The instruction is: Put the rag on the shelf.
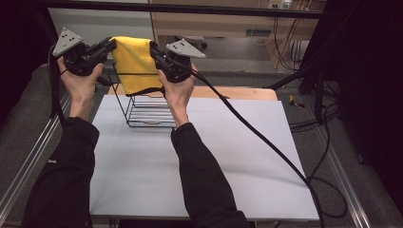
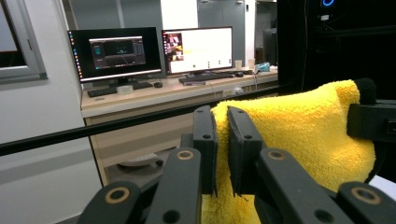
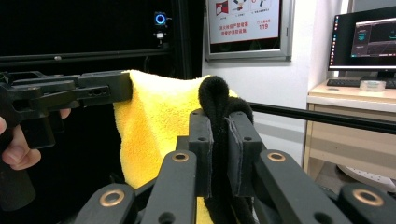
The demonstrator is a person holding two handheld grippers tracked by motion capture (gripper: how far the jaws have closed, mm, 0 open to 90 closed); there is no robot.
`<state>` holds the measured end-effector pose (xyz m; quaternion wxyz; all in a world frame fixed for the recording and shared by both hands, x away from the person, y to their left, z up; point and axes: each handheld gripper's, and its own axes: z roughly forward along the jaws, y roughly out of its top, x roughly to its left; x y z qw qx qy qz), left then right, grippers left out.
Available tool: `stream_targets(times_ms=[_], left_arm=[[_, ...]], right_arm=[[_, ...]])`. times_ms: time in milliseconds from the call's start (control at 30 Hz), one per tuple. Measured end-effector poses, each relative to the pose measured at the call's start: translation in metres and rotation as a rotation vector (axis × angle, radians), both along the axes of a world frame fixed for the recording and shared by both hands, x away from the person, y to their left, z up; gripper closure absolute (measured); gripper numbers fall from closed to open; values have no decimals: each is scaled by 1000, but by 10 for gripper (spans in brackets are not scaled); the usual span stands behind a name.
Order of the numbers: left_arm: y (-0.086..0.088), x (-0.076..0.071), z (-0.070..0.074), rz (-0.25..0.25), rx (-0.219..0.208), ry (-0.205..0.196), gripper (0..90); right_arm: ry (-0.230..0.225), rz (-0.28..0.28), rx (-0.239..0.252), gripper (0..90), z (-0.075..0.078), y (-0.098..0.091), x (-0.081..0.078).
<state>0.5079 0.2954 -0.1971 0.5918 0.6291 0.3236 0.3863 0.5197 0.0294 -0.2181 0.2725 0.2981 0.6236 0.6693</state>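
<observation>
A yellow cloth (image 1: 134, 64) with a black back hangs stretched between my two grippers, above a black wire rack (image 1: 147, 110) at the far side of the white table top (image 1: 199, 156). My left gripper (image 1: 112, 44) is shut on the cloth's left top corner (image 2: 222, 140). My right gripper (image 1: 153, 47) is shut on the right top corner, where the black edge (image 3: 218, 100) bunches between the jaws. Seen from the right gripper view, the cloth (image 3: 154, 126) drapes down from the other gripper (image 3: 100, 91).
Black cables (image 1: 266, 137) trail from the right gripper across the table and off its right side. A wooden board (image 1: 247, 93) lies behind the table top. Desks with monitors (image 2: 154, 49) stand beyond.
</observation>
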Motion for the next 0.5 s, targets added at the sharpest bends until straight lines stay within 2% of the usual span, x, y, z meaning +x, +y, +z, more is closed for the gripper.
stream_targets(times_ms=[67,233,300,333,500], left_arm=[[-1,-3,0,-5,15,-12,826],[0,-15,-3,-27,34,-14,826],[1,-21,-6,-37,42,-6,826],[1,-24,-7,-46,39,11,826],[4,-38,-13,-63,62,26,825]], right_arm=[[1,-2,1,818,-3,-2,-2],[-18,10,-19,816,-8,-4,-8],[-18,15,-31,815,-9,-5,-11],[-20,17,-41,814,-9,-5,-12],[-25,38,-84,812,-12,-6,-20]])
